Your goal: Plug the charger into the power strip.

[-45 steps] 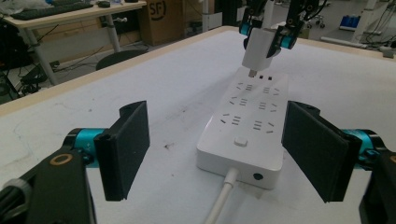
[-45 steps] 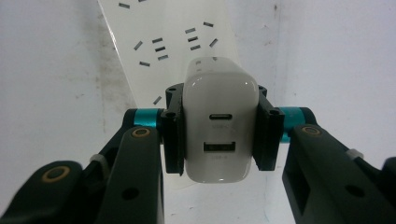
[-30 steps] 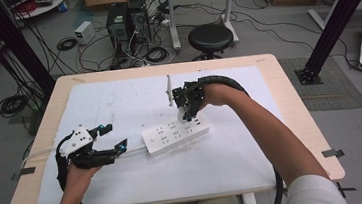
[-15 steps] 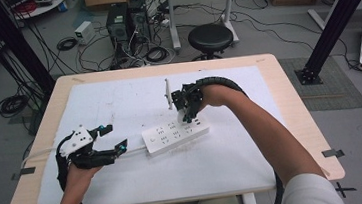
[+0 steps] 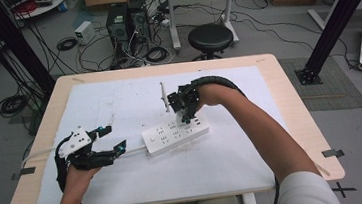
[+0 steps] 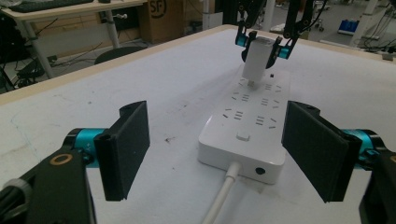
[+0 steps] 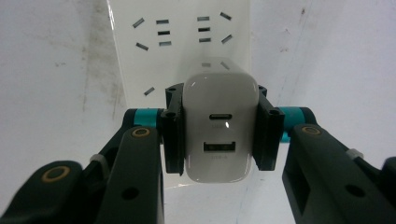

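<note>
The left gripper [image 5: 115,141] rests on the white sheet [image 5: 118,98] over the wooden table [image 5: 294,101], jaws wide, straddling nothing, facing the strip's [image 5: 174,135] cord end. Mid-table, the right gripper [image 5: 186,115] pinches a white charger [image 7: 219,126] with 2 ports, standing on the strip's far end. Beyond: grey floor, cables, a stool [image 5: 210,38].

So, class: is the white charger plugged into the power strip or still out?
Cannot tell: the charger stands upright on the power strip, its prongs hidden.
</note>
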Motion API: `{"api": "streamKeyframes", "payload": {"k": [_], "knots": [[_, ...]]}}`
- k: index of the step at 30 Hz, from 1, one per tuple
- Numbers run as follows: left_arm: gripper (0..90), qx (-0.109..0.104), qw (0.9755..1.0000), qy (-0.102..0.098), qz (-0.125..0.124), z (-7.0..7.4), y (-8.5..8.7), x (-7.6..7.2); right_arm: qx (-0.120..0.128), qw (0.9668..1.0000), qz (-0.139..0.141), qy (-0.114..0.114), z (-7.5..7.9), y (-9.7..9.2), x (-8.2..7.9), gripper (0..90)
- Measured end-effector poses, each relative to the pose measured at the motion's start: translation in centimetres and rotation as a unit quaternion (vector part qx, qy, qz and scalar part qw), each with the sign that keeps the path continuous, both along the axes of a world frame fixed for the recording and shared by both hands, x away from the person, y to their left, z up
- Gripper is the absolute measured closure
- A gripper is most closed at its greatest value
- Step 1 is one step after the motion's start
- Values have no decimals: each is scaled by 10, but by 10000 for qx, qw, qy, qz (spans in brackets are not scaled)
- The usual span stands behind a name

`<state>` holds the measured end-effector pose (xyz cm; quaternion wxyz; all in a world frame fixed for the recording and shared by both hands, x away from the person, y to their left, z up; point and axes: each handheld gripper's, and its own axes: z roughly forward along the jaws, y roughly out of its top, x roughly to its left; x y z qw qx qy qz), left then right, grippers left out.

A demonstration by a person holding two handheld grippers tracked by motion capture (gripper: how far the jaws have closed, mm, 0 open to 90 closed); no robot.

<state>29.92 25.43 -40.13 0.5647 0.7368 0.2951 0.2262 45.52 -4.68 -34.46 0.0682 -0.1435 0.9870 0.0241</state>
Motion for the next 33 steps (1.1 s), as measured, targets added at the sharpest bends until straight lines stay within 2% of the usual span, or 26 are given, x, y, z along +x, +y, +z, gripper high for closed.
{"api": "streamKeyframes", "payload": {"k": [8,10,12,20,27,28,33], "knots": [[236,-7,10000,27,3,0,-1,1,0,10000,58,-14,-1,0,0,636],[236,-18,10000,25,5,0,-1,1,-101,9999,52,-40,-3,1,1,637],[236,-8,10000,13,18,0,0,0,-104,9999,-18,3,-4,2,1,637],[236,-21,10000,52,28,-3,1,0,-129,9999,26,25,-4,4,3,637],[236,-9,10000,48,20,-3,1,0,-121,9999,-51,104,-7,5,5,638],[236,-24,10000,57,24,-3,1,-1,-225,9997,-1,50,-10,6,4,639],[236,-5,10000,70,21,-4,1,0,-295,9995,-60,99,-10,8,5,640]]}}
